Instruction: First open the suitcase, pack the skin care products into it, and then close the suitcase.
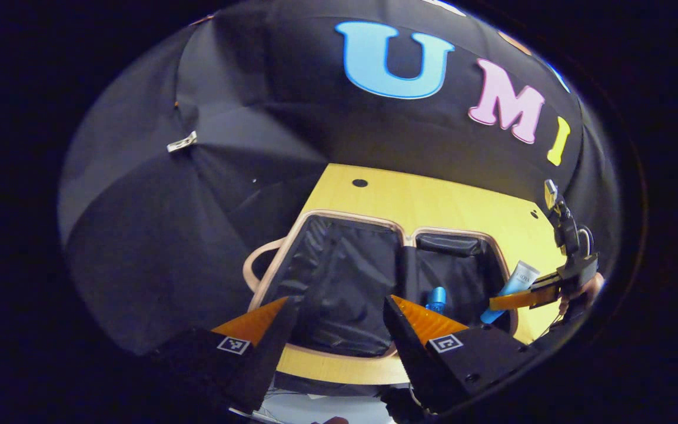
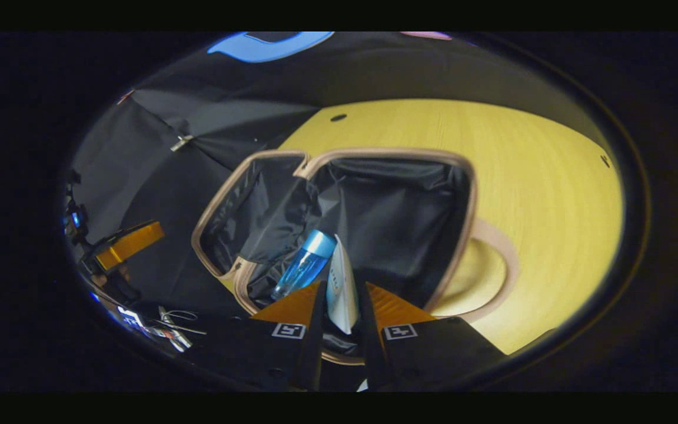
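The suitcase point(image 1: 292, 235) lies open on the table, tan-rimmed with black lining in both halves. A blue bottle point(image 1: 436, 297) lies in its right half. My left gripper point(image 1: 339, 300) hovers open over the near rim with nothing between its fingers. At the right, my right gripper point(image 1: 527, 297) holds a white-and-blue tube point(image 1: 518, 280) above the suitcase's edge. In the right gripper view, the right gripper point(image 2: 344, 287) is shut on the white tube point(image 2: 339, 268), which stands upright over the open suitcase point(image 2: 468, 194), close beside the blue bottle point(image 2: 303, 265). The left gripper point(image 2: 127, 244) shows far left.
The yellow wooden table point(image 1: 433, 200) has small dark holes near its back edge. Black cloth walls hang behind and to the left, held by a metal clip point(image 1: 181, 141). The suitcase's tan handle point(image 2: 504, 259) loops out onto the table. Loose cables point(image 2: 168, 324) lie at the lower left.
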### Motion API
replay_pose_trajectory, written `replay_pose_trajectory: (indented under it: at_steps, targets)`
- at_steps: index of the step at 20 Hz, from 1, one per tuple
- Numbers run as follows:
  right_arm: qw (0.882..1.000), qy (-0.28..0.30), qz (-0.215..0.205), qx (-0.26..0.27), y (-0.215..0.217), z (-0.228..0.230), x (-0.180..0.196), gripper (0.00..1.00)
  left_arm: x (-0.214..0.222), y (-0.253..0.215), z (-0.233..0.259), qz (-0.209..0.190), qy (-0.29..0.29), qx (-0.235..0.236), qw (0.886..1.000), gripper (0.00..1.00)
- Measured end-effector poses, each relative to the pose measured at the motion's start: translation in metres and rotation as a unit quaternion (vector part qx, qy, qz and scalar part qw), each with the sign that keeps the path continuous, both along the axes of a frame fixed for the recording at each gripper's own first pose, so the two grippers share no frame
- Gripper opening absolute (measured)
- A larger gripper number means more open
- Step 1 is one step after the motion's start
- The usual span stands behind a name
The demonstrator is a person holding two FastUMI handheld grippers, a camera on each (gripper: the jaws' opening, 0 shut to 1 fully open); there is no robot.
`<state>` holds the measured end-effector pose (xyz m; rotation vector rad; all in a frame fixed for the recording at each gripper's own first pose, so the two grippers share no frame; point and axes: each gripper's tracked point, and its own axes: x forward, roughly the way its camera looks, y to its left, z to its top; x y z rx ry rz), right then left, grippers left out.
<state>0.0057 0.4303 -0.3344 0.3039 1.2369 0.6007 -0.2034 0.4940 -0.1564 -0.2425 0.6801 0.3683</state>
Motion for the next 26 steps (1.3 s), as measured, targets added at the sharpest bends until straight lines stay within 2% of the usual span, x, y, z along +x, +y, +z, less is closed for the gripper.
replay_pose_trajectory:
  at_steps: [2,3,4,7,10,12,14,16,19,20,24,26]
  targets:
    - [1.000,0.029,-0.003,-0.007,0.011,-0.018,-0.008,0.33,-0.022,0.027,-0.005,0.039,0.010,-0.002,0.999,0.94]
    - [0.999,0.037,0.005,-0.013,0.014,-0.028,-0.012,0.27,-0.031,0.047,-0.012,0.055,0.019,0.005,0.998,0.94]
    - [0.999,0.041,-0.004,-0.007,0.019,-0.032,-0.010,0.27,-0.035,0.061,-0.015,0.064,0.024,0.012,0.998,0.94]
    - [0.997,0.066,-0.016,-0.032,0.014,-0.046,-0.011,0.34,-0.037,0.098,-0.022,0.092,0.037,0.012,0.995,0.94]
    - [0.997,0.075,-0.032,0.010,0.029,-0.023,-0.008,0.39,-0.030,0.134,-0.026,0.115,0.052,0.021,0.992,0.94]
    - [0.997,0.068,-0.044,0.021,0.032,-0.009,-0.004,0.68,-0.015,0.150,-0.030,0.118,0.055,0.022,0.991,0.94]
    - [0.999,0.020,-0.044,0.021,0.024,0.010,0.004,0.96,0.000,0.162,-0.035,0.120,0.057,0.022,0.991,0.94]
    - [0.998,-0.044,-0.036,0.032,0.011,0.037,0.012,0.98,0.017,0.177,-0.037,0.121,0.054,0.018,0.991,0.94]
    - [0.994,-0.097,-0.038,0.032,-0.022,0.062,0.014,0.97,0.050,0.190,-0.046,0.124,0.053,-0.014,0.991,0.94]
    - [0.993,-0.103,-0.045,0.031,-0.034,0.066,0.013,0.97,0.059,0.196,-0.054,0.125,0.063,-0.026,0.990,0.94]
    - [0.991,-0.113,-0.075,0.024,-0.074,0.071,0.011,0.97,0.065,0.203,-0.106,0.121,0.165,-0.050,0.978,0.94]
    - [0.990,-0.107,-0.097,0.002,-0.098,0.062,0.008,0.98,0.067,0.202,-0.127,0.122,0.189,-0.076,0.971,0.94]
